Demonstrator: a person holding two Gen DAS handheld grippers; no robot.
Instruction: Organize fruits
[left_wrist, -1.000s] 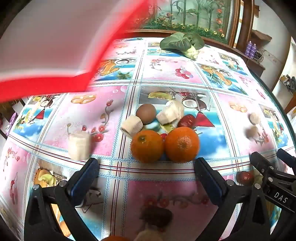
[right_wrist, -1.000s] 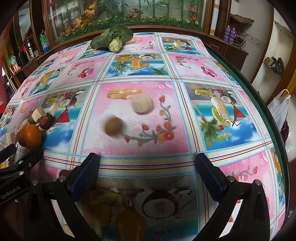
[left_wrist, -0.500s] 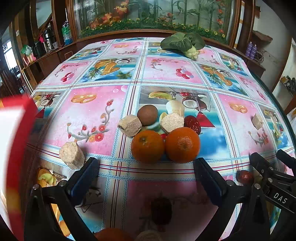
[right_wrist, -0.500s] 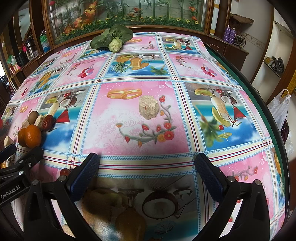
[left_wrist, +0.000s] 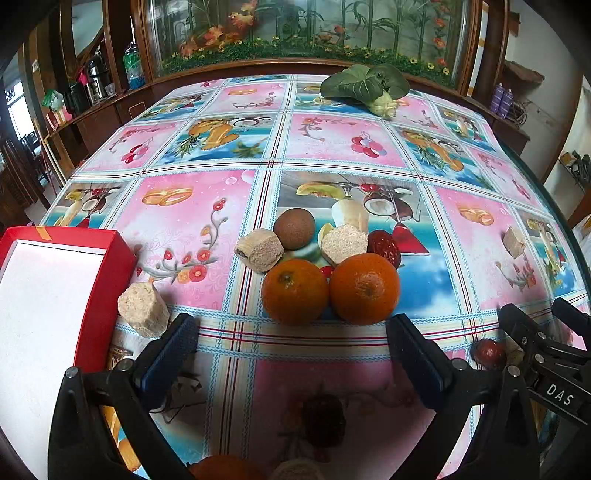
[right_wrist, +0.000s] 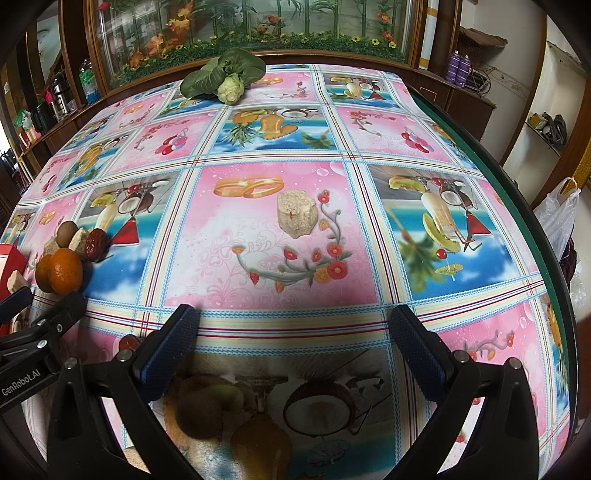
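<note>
Beyond both grippers' wide-spread, empty fingers (left_wrist: 417, 354) (right_wrist: 170, 350), two oranges (left_wrist: 328, 290) sit touching (red box (left_wrist: 107, 280) left).

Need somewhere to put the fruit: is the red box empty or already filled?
Empty as far as shown: the red box shows only bare white inside, though its left part runs out of view.

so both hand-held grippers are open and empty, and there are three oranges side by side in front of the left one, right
Not quite: there are two oranges, not three, side by side in front of the left hand-held gripper, as the left wrist view shows. Both it and the right hand-held gripper are open and empty.
</note>
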